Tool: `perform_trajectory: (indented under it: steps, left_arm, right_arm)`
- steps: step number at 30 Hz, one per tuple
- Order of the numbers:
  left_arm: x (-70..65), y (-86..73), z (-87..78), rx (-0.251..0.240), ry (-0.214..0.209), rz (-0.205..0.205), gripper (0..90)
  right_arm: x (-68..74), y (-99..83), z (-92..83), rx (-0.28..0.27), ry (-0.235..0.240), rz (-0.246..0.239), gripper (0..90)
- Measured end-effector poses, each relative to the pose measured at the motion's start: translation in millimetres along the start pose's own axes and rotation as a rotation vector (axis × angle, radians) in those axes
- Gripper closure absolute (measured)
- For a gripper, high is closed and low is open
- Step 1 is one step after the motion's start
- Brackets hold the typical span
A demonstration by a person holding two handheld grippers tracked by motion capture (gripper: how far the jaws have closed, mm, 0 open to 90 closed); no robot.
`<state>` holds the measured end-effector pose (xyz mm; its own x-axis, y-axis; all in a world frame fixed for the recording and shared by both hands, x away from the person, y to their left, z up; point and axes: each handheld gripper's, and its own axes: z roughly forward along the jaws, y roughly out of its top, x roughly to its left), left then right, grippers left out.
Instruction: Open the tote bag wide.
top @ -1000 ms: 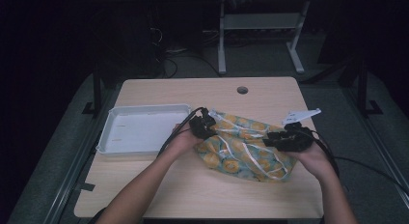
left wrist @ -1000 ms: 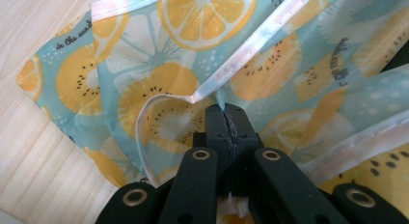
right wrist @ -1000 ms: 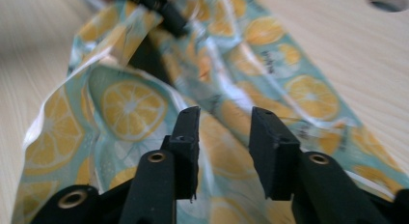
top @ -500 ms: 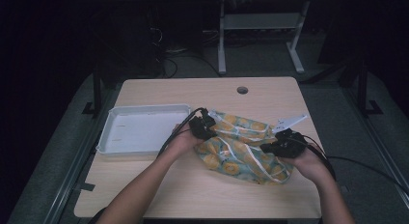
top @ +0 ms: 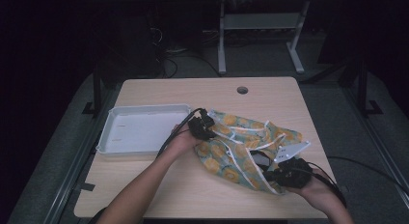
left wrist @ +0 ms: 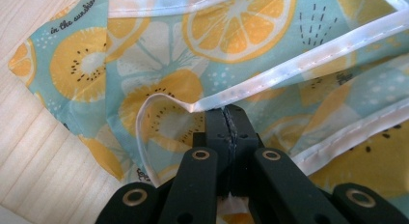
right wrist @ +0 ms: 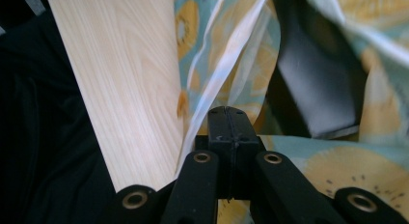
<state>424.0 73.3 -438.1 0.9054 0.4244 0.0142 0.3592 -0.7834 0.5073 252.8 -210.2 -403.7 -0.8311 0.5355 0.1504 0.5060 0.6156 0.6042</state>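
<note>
You have the fruit-print cloth (top: 246, 147) pinched by its white trim in each hand-held gripper, left (top: 201, 128) and right (top: 276, 175); next, probably fold it away from the tray (top: 140, 132).

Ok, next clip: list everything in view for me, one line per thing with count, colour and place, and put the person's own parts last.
fruit-print cloth: one, teal with orange and yellow fruit slices and white edging, crumpled right of centre on the table.
tray: one, white, shallow, on the table's left half.
table: one, light wood, with a round hole near its far edge.
metal stand: one, grey, on the floor beyond the table.
left gripper: one, black, at the cloth's left end, jaws shut on its white edging.
right gripper: one, black, at the cloth's near right corner, jaws closed on white edging.
forearms: two, bare, entering from the bottom edge.
</note>
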Motion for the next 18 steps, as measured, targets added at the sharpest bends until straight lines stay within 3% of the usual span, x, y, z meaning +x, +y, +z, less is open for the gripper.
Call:
perform_trajectory:
  steps: [8,13,18]
  left_arm:
    - [-0.3,-2.7,1.9,-0.001,-0.001,0.003,89.8]
    - [-1.8,-3.0,3.3,-0.005,-0.002,-0.002,89.6]
    - [-3.0,-3.5,4.7,-0.006,-0.001,-0.002,89.2]
  right_arm:
    - [-5.7,-13.3,18.1,0.056,0.007,0.032,89.8]
    - [-3.2,-17.3,33.3,0.12,0.002,0.007,89.7]
    - [-1.8,-18.8,38.0,0.144,-0.016,-0.006,89.7]
